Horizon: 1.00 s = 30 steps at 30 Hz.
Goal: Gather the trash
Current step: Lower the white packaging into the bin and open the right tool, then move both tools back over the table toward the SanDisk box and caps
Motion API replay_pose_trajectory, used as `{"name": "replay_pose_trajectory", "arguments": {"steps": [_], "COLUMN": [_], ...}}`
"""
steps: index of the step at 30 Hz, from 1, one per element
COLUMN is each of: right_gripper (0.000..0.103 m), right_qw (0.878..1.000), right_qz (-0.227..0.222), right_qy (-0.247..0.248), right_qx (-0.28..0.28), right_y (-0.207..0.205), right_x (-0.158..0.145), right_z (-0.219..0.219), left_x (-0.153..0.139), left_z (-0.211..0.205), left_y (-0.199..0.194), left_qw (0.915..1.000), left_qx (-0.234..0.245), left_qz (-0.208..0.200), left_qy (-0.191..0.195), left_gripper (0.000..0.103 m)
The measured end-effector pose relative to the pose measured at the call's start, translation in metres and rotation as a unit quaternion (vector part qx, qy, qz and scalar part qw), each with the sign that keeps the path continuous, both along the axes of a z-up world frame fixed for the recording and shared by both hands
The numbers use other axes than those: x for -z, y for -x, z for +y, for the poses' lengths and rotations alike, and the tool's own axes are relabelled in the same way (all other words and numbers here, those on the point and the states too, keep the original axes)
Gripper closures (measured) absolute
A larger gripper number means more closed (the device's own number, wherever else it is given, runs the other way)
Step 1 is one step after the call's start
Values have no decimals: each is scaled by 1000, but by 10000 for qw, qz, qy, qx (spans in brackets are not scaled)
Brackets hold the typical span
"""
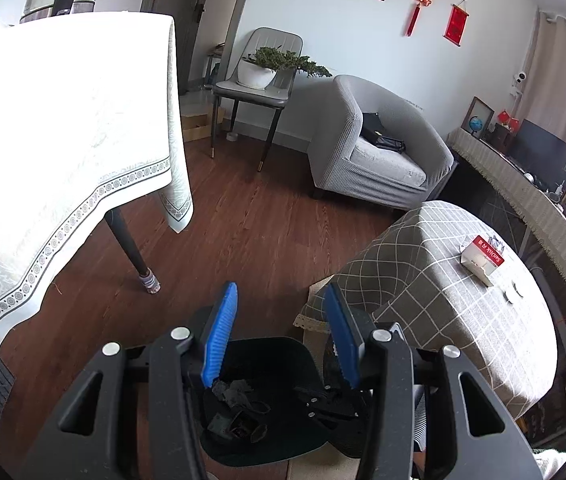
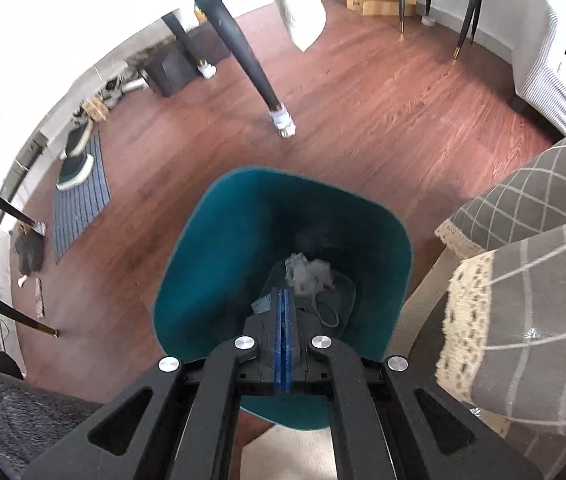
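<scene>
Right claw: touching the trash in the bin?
Apart. Right wrist view: the shut right claw hangs inside the bin, nothing between its fingers, with the trash lying below.

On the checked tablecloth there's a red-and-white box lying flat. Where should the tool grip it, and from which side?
A judgement only: the red-and-white box lies flat on the checked tablecloth, long and narrow, with bare cloth around it. Coming from above, across its short width near the middle, looks best, with one finger on each long side. The left tool stands open with nothing between its fingers.
</scene>
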State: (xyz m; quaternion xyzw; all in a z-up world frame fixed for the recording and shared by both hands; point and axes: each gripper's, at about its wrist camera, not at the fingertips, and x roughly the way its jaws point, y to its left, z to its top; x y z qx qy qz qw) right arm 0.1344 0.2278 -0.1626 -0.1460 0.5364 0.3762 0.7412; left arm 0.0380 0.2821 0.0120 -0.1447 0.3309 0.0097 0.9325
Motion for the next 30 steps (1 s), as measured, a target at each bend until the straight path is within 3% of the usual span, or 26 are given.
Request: {"name": "replay_pose_trajectory", "arguments": {"steps": [19, 30], "right_gripper": [102, 102], "right_qw": [9890, 9715], "right_qz": [-814, -1735], "right_qy": [-1224, -1567], "right_qx": [157, 385], "right_y": [12, 18], "right_x": [-113, -158], "right_z": [-70, -121], "left_x": [-12, -17], "left_z": [-41, -72], "left_y": [-27, -40], "left_qw": [9998, 9993], "left_qx": [25, 159], "left_qz": [-168, -310], "left_qy": [-60, -108], "left_gripper": [52, 47]}}
